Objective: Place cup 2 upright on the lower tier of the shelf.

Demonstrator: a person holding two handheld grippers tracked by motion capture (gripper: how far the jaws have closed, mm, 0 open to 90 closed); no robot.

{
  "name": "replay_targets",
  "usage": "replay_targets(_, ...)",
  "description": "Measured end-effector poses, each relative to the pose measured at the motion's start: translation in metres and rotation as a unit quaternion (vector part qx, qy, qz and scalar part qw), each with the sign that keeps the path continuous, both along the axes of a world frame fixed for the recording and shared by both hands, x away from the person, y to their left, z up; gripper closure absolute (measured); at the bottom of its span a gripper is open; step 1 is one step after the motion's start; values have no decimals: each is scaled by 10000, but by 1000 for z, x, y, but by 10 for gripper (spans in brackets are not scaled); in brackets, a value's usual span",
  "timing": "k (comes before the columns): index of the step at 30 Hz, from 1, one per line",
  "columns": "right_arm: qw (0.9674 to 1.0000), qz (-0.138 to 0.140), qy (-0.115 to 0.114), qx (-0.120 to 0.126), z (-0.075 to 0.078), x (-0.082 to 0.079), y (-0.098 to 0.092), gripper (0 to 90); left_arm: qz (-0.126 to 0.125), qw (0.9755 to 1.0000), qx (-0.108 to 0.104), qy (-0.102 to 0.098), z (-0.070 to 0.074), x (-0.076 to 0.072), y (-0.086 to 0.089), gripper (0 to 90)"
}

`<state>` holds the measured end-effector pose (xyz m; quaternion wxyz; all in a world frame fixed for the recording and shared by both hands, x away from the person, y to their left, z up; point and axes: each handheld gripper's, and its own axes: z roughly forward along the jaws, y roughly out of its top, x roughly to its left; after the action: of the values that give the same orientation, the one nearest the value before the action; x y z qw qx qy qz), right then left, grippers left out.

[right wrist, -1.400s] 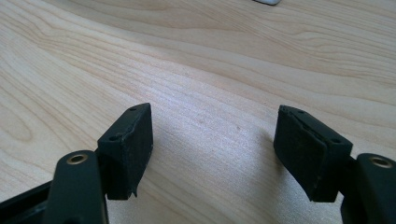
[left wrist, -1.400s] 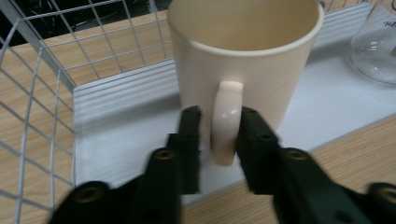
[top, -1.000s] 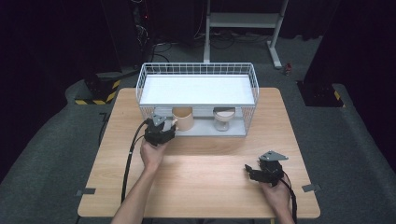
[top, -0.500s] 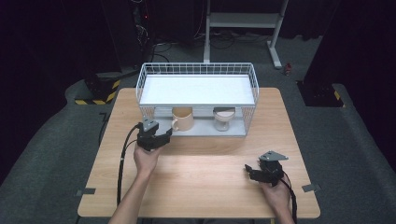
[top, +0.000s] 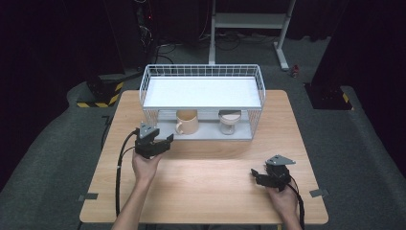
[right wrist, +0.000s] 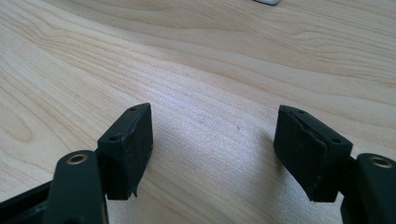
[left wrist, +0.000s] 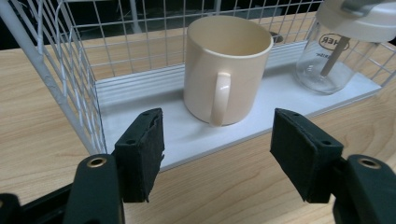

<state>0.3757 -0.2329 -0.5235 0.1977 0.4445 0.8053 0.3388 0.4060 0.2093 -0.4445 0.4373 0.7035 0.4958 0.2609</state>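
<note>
A cream mug (top: 186, 122) stands upright on the lower shelf of a white wire rack (top: 201, 70), its handle (left wrist: 220, 98) facing me. My left gripper (top: 163, 140) hovers just in front of the rack's left end. In the left gripper view it (left wrist: 217, 135) is open, its jaws having just been opening. The mug (left wrist: 224, 65) stands beyond the pads with nothing between them. A clear glass jar (left wrist: 334, 56) with a pale lid stands to the right of the mug. My right gripper (top: 254, 174) rests near the table's front right, its jaws (right wrist: 212, 126) apart over bare wood.
The rack sits at the back of the wooden table (top: 206, 182), and its white upper shelf (top: 201, 92) overhangs the mug and jar. Wire walls close the rack's left end (left wrist: 60, 79). A black cable (top: 119, 167) trails from the left gripper.
The left gripper has drawn back from the mug's handle, toward the left and the table's front, and its jaws stand wider. The right gripper has kept still.
</note>
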Motion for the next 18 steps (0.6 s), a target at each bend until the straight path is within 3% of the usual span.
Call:
replay_targets(9,10000,0,0,-1,0,0,0,286,24,9995,-285,120,-6,-17,13,344)
replay_targets(18,10000,-1,1,-2,0,0,0,287,-107,9995,-260,165,-6,-25,12,325)
